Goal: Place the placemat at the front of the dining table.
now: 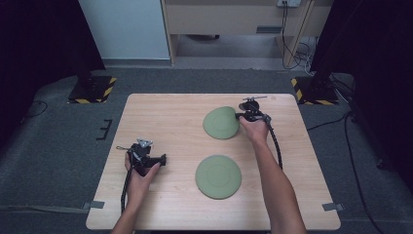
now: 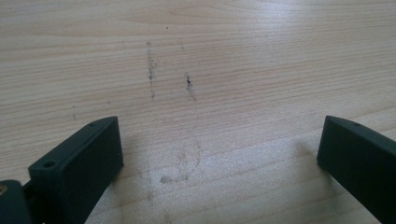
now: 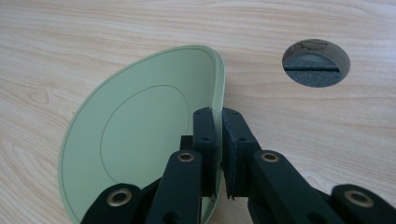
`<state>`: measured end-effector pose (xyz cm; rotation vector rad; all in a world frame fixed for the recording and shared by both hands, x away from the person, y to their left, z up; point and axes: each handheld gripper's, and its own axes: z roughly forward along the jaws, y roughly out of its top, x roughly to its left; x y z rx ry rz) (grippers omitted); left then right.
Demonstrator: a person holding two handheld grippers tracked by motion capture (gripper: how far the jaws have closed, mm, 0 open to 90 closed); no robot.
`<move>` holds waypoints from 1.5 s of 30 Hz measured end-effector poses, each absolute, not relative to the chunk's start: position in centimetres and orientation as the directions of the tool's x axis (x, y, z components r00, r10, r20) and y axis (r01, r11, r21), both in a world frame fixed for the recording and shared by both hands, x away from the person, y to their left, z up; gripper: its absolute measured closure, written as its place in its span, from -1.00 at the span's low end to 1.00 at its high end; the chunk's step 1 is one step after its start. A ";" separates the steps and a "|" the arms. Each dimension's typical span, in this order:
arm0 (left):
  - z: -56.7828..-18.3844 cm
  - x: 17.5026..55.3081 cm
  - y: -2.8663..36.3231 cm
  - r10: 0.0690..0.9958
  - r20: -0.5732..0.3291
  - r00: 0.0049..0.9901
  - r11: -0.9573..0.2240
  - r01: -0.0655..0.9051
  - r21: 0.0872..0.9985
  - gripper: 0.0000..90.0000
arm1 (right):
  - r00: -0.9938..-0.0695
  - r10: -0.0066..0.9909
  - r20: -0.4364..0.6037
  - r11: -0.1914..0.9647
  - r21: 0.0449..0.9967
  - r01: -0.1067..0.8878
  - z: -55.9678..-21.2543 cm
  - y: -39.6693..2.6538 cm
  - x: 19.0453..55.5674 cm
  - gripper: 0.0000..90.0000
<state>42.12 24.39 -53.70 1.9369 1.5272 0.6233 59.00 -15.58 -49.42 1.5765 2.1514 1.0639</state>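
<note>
Right gripper view shows my right claw point(image 3: 218, 140) pinching the rim of the far round green plastic plate point(image 3: 140, 135), tilted off the light wooden tabletop point(image 3: 93, 37), so I should lift it slowly while my left claw point(image 2: 219, 154) waits spread apart.

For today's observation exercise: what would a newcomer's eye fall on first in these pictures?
First, the far green plate, tipped up off the wooden table right of centre, its rim pinched by the right tool. Next, the second green plate lying flat nearer the person. Last, the left tool, jaws wide apart over bare wood at the table's left.
</note>
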 end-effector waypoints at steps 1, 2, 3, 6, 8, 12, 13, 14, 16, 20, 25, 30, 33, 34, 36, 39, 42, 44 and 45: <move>-53.7 42.1 24.4 0.973 0.003 0.232 -0.169 0.697 0.697 -1.00 | -0.371 0.907 0.199 0.138 0.692 0.709 -49.5 -15.6 59.0 0.90; -53.7 42.1 24.4 0.973 0.003 0.232 -0.168 0.697 0.697 -1.00 | -0.367 0.908 0.201 0.135 0.689 0.712 -49.6 -15.7 59.0 0.89; -53.7 42.1 24.4 0.973 0.003 0.232 -0.168 0.697 0.697 -1.00 | -0.365 0.909 0.203 0.133 0.688 0.713 -49.7 -15.7 59.0 0.90; -53.7 42.1 24.4 0.973 0.003 0.232 -0.169 0.697 0.697 -1.00 | -0.361 0.911 0.200 0.133 0.685 0.716 -49.9 -15.8 59.0 0.89; -53.7 42.1 24.4 0.973 0.003 0.232 -0.168 0.697 0.697 -1.00 | -0.360 0.912 0.197 0.135 0.684 0.717 -49.9 -15.8 59.0 0.90; -53.7 42.1 24.4 0.973 0.003 0.232 -0.169 0.697 0.697 -1.00 | -0.356 0.916 0.187 0.140 0.681 0.719 -50.0 -15.9 59.0 0.90; -53.7 42.1 24.4 0.973 0.003 0.232 -0.169 0.697 0.697 -1.00 | -0.354 0.917 0.181 0.143 0.680 0.719 -50.0 -15.9 59.1 0.90; -53.7 42.1 24.4 0.973 0.003 0.232 -0.169 0.697 0.697 -1.00 | -0.352 0.919 0.180 0.143 0.677 0.722 -50.1 -16.0 59.1 0.90; -53.7 42.1 24.4 0.973 0.003 0.232 -0.168 0.697 0.697 -1.00 | -0.344 0.922 0.178 0.140 0.674 0.725 -50.2 -16.2 59.1 0.89; -53.7 42.1 24.4 0.973 0.003 0.232 -0.169 0.697 0.697 -1.00 | -0.340 0.924 0.174 0.143 0.668 0.730 -50.5 -16.5 59.0 0.87; -53.7 42.1 24.4 0.973 0.003 0.232 -0.168 0.697 0.697 -1.00 | -0.330 0.928 0.176 0.135 0.666 0.734 -50.6 -16.7 58.9 0.76; -53.7 42.1 24.4 0.973 0.003 0.232 -0.168 0.697 0.697 -1.00 | -0.302 0.937 0.174 0.119 0.654 0.747 -51.1 -17.2 58.9 0.39; -53.7 42.1 24.4 0.973 0.003 0.232 -0.169 0.697 0.697 -1.00 | -0.286 0.942 0.176 0.107 0.651 0.752 -51.1 -17.7 58.8 0.20; -53.7 42.1 24.4 0.973 0.003 0.232 -0.168 0.697 0.697 -1.00 | -0.281 0.943 0.177 0.100 0.654 0.749 -51.1 -17.8 58.8 0.15; -53.7 42.1 24.4 0.973 0.003 0.232 -0.168 0.697 0.697 -1.00 | -0.274 0.945 0.181 0.091 0.657 0.748 -50.9 -18.0 58.8 0.04; -53.7 42.1 24.4 0.973 0.003 0.232 -0.168 0.697 0.697 -1.00 | -0.271 0.949 0.164 0.095 0.669 0.737 -50.7 -18.2 58.7 -0.16; -53.7 42.1 24.4 0.973 0.003 0.229 -0.166 0.698 0.697 -1.00 | -0.282 0.948 0.150 0.106 0.686 0.720 -50.2 -18.2 58.4 -0.34; -53.7 42.1 24.4 0.974 0.003 0.228 -0.166 0.698 0.697 -1.00 | -0.285 0.948 0.139 0.114 0.688 0.717 -49.8 -18.1 58.2 -0.50; -53.7 42.1 24.3 0.974 0.003 0.228 -0.165 0.698 0.697 -1.00 | -0.286 0.949 0.136 0.117 0.687 0.717 -49.7 -18.1 58.1 -0.57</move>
